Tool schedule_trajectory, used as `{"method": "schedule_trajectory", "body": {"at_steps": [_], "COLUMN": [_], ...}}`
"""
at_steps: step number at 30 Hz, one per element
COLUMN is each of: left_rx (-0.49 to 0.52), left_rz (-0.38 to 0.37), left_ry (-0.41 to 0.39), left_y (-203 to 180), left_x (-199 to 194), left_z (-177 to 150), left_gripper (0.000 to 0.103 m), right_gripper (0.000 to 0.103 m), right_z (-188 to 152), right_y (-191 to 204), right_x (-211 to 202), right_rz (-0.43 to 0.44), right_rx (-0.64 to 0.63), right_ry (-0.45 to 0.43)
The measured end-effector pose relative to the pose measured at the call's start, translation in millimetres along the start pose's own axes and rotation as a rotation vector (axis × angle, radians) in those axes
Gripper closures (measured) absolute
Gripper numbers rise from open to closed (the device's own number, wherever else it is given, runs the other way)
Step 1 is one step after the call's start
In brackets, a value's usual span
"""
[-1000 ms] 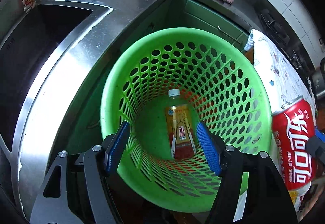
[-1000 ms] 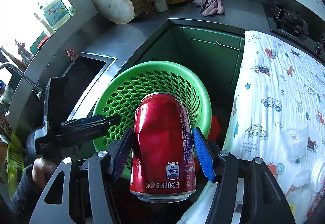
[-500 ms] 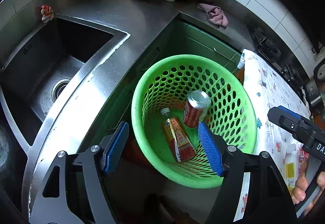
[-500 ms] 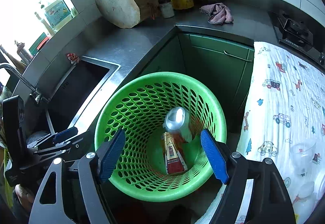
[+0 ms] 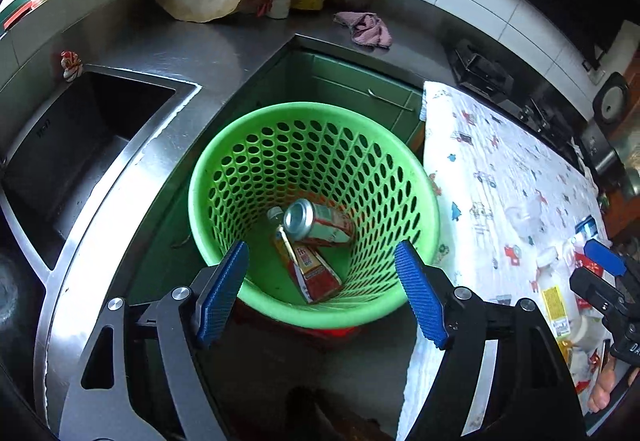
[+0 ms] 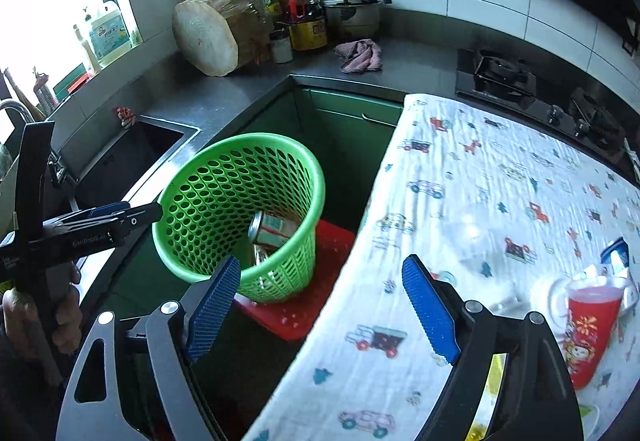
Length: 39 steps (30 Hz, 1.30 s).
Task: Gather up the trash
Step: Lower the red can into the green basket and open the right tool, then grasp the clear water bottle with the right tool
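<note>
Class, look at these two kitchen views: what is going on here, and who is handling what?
A person is clearing trash with a two-finger gripper in each hand. Both the left gripper and the right gripper are open and hold nothing. The green basket stands on the floor by the sink; in it lie a red can and a plastic bottle. On the patterned tablecloth a red cup and other bits wait.

Can (image 5: 316,223) lies on bottle (image 5: 308,269) in basket (image 5: 416,177).
</note>
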<state>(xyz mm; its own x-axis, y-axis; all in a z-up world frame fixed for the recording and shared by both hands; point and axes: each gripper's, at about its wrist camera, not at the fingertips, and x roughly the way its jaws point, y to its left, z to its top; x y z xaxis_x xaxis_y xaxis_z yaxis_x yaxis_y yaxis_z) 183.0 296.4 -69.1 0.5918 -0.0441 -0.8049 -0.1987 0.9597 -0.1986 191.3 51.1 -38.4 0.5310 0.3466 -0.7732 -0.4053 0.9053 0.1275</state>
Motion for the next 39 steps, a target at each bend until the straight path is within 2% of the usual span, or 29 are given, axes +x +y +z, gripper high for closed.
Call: {"method": "schedule_trajectory", "body": {"at_steps": [7, 12, 18, 22, 26, 32, 39], "left_rx": [0.023, 0.043, 0.059, 0.069, 0.087, 0.106, 0.154], "left_rz": [-0.042, -0.048, -0.041, -0.038, -0.041, -0.049, -0.073], "left_ry": [0.003, 0.006, 0.013, 0.021, 0.027, 0.043, 0.061], "left_y": [-48.7, -72.2, -84.3, -87.9, -90.9, -96.9, -113.7], "left_x": [-10.1, -14.1, -15.2, -14.0, -14.9, -14.8, -15.9], "left_z": [-26.3, -37.7, -43.6, -45.8, -48.9, -56.4, -70.3], "left_gripper": [0.028, 0.028, 0.028, 0.028, 0.028, 0.028, 0.028], "right_gripper": [0.023, 0.023, 0.023, 0.025, 0.032, 0.032, 0.049], "right_z": [-40.3, -56.1, -59.9, -57.6, -58.2, -59.8, -64.3], "right_y": [-66.9, -112.7, -151.5, -162.2, -167.8, -165.3, -168.4], "right_x": [-27.8, -20.1, -2.1, 16.6, 32.7, 50.4, 65.3], "right_rz": [-0.065, -0.108, -0.107, -0.091, -0.079, -0.081, -0.113], "right_rx": [0.030, 0.032, 0.043, 0.033, 0.017, -0.035, -0.051], "right_ry": [0.045, 0.116, 0.187, 0.245, 0.294, 0.340, 0.374]}}
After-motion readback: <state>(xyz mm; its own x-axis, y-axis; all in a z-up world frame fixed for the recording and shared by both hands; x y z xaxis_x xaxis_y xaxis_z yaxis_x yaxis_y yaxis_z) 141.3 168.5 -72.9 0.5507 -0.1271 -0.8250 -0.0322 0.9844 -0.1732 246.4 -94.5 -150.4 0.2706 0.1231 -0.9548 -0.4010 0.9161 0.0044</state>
